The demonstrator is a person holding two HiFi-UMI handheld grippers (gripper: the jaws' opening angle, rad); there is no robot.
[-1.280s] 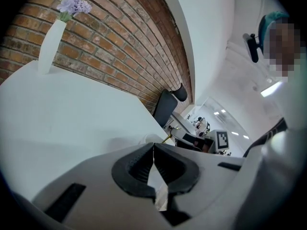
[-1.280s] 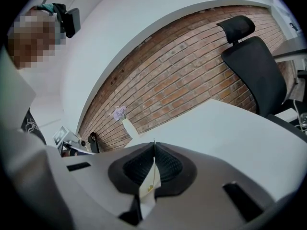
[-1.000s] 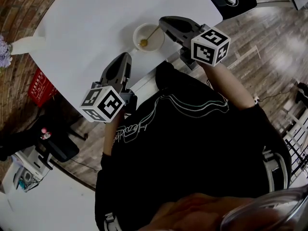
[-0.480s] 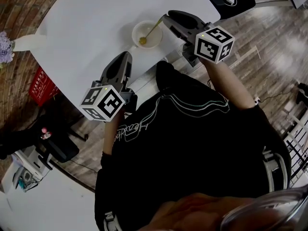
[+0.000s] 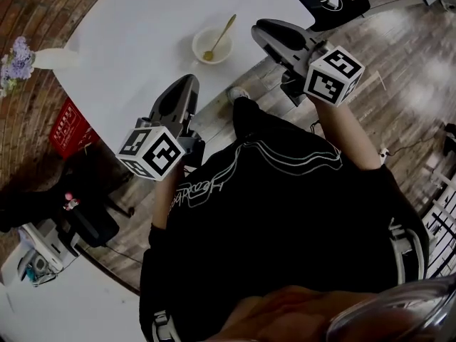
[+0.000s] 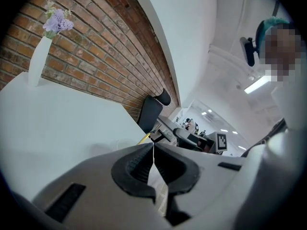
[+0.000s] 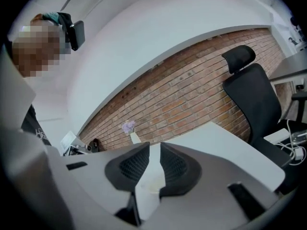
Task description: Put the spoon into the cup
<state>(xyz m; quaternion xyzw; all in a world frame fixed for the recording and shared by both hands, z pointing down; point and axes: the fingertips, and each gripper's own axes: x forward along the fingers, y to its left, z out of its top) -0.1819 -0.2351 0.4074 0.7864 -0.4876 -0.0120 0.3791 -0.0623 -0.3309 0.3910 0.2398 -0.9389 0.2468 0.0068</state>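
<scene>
Leaning in the cup on the desk: spoon; right claw beside cup, parted, empty; left claw near cup, closed.

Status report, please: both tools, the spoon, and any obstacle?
Left tool shut, empty. Right tool open, empty, apart from the cup. Spoon in the cup, handle over the rim. Nothing in the way.

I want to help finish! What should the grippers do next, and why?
Probably just pull the right gripper away to rest. The spoon already leans in the cup, and that gripper's jaws are apart and empty, so nothing seems left to place.
</scene>
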